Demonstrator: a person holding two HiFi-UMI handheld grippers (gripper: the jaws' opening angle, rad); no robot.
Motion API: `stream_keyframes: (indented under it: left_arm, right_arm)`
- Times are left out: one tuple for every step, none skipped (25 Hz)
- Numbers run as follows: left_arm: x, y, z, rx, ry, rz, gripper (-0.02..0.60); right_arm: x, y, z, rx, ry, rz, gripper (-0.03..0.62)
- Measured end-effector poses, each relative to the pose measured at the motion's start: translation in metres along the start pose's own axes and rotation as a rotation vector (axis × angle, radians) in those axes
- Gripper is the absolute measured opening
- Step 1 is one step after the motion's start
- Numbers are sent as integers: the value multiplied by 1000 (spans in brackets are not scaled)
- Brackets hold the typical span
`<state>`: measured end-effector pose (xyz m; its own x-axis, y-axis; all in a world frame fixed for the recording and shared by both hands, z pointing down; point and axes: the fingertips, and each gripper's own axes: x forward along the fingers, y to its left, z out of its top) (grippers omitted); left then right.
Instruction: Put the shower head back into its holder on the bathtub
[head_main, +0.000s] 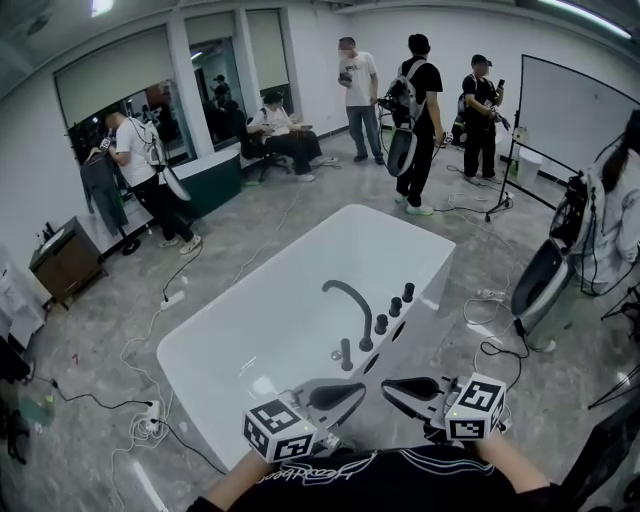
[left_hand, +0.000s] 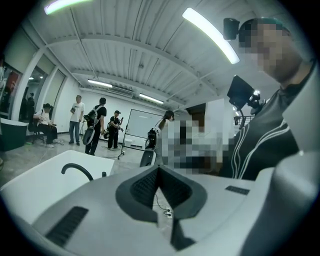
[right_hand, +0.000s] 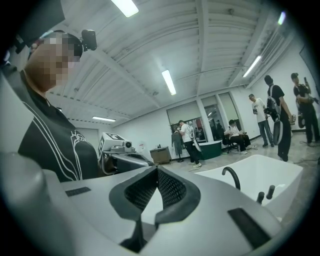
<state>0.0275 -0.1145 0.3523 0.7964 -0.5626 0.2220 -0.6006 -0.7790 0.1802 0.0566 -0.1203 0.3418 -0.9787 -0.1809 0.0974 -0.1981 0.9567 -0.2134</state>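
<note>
A person stands at the near end of a white bathtub with a gripper in each hand. The left gripper and the right gripper hover just short of the tub's near rim, tips turned toward each other. Each has its jaws pressed together on nothing (both gripper views show the ridged pads meeting). Along the tub's right-hand rim in the head view stand a dark arched spout and a row of dark knobs. Nearest the grippers is a short dark upright piece; whether that is the shower head cannot be made out. Several people stand well beyond the tub's far end.
</note>
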Motion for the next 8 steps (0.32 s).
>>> stream_keyframes:
  left_arm:
    - [0, -3, 0, -2, -4, -5, 5]
    - [0, -6, 0, -2, -9, -8, 5]
    - [0, -8, 0, 1, -11, -8, 5]
    - [1, -11, 0, 5, -12, -8, 5]
    - [2, -14, -1, 9, -11, -8, 5]
    - [3, -16, -2, 15, -9, -9, 5]
    - [4, -18, -3, 20, -6, -9, 5]
    - [5, -20, -4, 26, -2, -9, 5]
  right_arm:
    - [-2, 1, 0, 0, -4, -3, 12]
    - [-4, 3, -1, 1, -7, -4, 12]
    - [-6, 5, -2, 1, -7, -5, 12]
    - [-7, 6, -3, 1, -6, -6, 12]
    - [-9, 8, -4, 1, -6, -6, 12]
    - [-11, 9, -6, 2, -6, -5, 12]
    - [-12, 10, -7, 3, -6, -5, 12]
    - [-13, 11, -8, 5, -7, -4, 12]
